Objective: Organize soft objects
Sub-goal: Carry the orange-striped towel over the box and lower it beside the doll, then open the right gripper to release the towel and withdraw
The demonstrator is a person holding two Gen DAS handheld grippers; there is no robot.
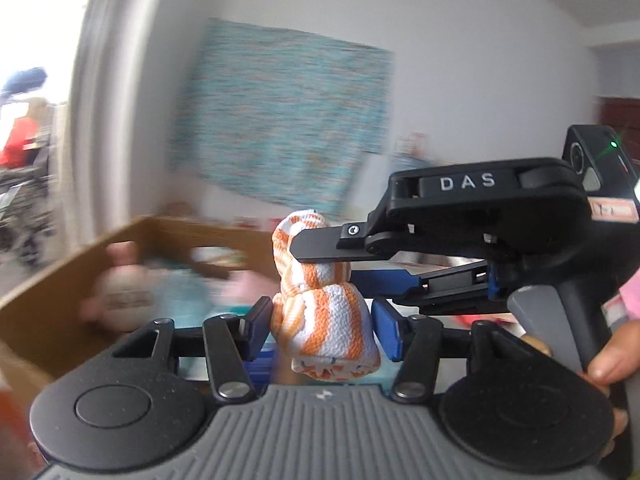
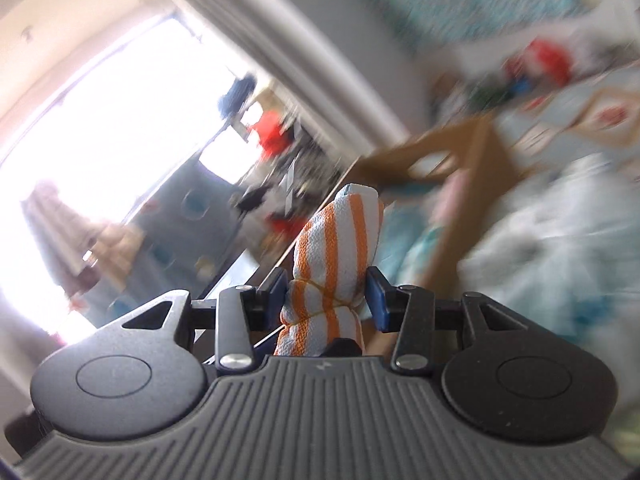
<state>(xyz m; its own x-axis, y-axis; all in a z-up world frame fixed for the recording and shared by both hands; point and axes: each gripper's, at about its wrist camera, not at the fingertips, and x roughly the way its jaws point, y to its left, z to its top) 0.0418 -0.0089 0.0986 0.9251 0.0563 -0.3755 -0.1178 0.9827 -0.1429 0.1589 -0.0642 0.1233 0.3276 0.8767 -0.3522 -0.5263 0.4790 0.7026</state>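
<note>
While both my tongs, left and right, are gripping one striped towel roll, part-closed, I am holding it just short of the cardboard box; soft toys are already lying inside, drop pending.

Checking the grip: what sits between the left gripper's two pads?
In the left wrist view, the orange-striped cloth bundle sits between the left gripper's pads.
</note>
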